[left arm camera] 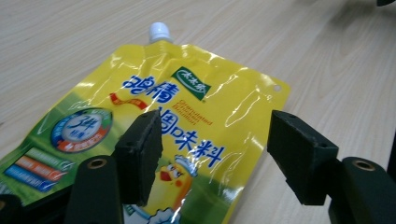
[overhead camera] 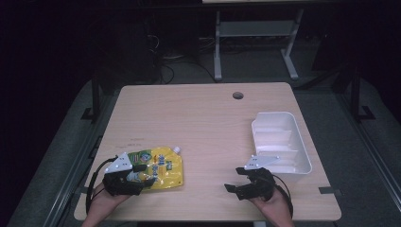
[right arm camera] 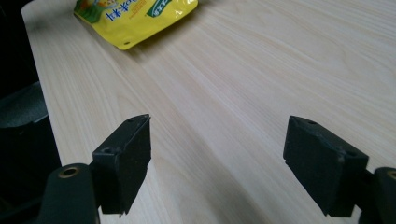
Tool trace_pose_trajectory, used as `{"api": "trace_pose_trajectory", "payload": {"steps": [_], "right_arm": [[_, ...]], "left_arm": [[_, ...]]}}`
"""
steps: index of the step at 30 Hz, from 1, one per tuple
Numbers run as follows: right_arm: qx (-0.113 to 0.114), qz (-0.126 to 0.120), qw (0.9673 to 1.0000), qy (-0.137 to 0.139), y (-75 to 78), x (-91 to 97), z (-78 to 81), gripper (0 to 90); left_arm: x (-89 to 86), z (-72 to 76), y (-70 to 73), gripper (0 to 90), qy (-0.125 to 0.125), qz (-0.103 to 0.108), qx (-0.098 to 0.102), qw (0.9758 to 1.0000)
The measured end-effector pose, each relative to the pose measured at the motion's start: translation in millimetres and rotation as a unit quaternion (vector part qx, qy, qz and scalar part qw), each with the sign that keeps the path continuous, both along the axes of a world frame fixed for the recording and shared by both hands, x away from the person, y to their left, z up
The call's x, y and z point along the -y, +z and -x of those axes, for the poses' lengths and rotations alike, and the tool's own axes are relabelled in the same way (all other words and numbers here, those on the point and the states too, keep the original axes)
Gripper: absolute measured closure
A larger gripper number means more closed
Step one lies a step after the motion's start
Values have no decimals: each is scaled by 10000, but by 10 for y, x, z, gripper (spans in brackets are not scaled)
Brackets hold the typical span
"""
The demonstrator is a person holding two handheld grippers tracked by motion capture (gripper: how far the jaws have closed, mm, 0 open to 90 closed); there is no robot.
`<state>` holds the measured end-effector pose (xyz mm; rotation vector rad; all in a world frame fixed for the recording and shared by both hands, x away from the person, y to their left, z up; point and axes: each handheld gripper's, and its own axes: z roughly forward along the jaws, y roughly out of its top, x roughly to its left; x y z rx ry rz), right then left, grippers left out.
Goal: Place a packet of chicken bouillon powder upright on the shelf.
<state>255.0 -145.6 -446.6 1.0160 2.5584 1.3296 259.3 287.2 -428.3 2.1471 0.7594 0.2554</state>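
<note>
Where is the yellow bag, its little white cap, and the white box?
Yellow seasoning pouch (left arm camera: 187,121), left gripper view, middle of its printed front.
White cap (left arm camera: 159,31), left gripper view, top of the spout.
White divided bin (overhead camera: 302,156), high view, its right rim.

The table is pale wood-grain laminate, smooth with a soft matt sheen. At lower left of the high view lies a yellow spouted pouch of glossy, crinkled plastic film catching highlights, its white cap hard plastic. The divided tray at right looks like smooth white plastic. Both grippers' jaw pads are matt black, slightly rough.
</note>
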Motion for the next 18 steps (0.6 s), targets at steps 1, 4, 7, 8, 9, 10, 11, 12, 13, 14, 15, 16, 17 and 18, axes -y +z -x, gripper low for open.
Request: {"api": "trace_pose_trajectory", "payload": {"steps": [1, 4, 7, 8, 9, 10, 11, 12, 13, 14, 15, 16, 17, 18], "right_arm": [[-2, -7, 10000, -3, 6, -12, -7, 225], [-22, -26, 10000, 13, 34, -73, -37, 218], [-17, -1, 10000, 54, 59, -130, -59, 218], [-13, 15, 10000, 64, 70, -153, -69, 218], [-15, 2, 10000, 90, 89, -193, -89, 220], [-8, 10, 9999, 140, 119, -261, -121, 225], [-1, 35, 9999, 159, 130, -295, -143, 227], [-14, 38, 9999, 160, 136, -323, -161, 228], [-31, 50, 9998, 186, 141, -360, -190, 231], [-31, 50, 9998, 186, 141, -360, -190, 231], [-75, 103, 9997, 193, 151, -445, -255, 236], [-91, 133, 9997, 206, 157, -491, -290, 239], [-112, 139, 9996, 213, 164, -539, -322, 246], [-119, 160, 9995, 230, 172, -586, -355, 250]], "left_arm": [[-19, -8, 0, 372, 30, -8, -1, 10000], [-63, -27, -6, 404, 113, -49, -17, 9999], [-99, -49, -14, 426, 169, -80, -27, 9998], [-122, -68, -22, 437, 206, -100, -41, 9997], [-140, -86, -31, 454, 240, -98, -59, 9996], [-160, -104, -40, 477, 282, -109, -82, 9995], [-200, -133, -51, 491, 337, -133, -109, 9993], [-224, -147, -56, 502, 371, -131, -114, 9992], [-251, -161, -57, 514, 397, -144, -128, 9990], [-251, -161, -57, 525, 397, -144, -128, 9990], [-292, -180, -61, 537, 475, -167, -146, 9986], [-311, -188, -64, 548, 517, -159, -152, 9984], [-311, -188, -64, 559, 517, -159, -152, 9984], [-347, -202, -65, 574, 560, -171, -151, 9982]]}}
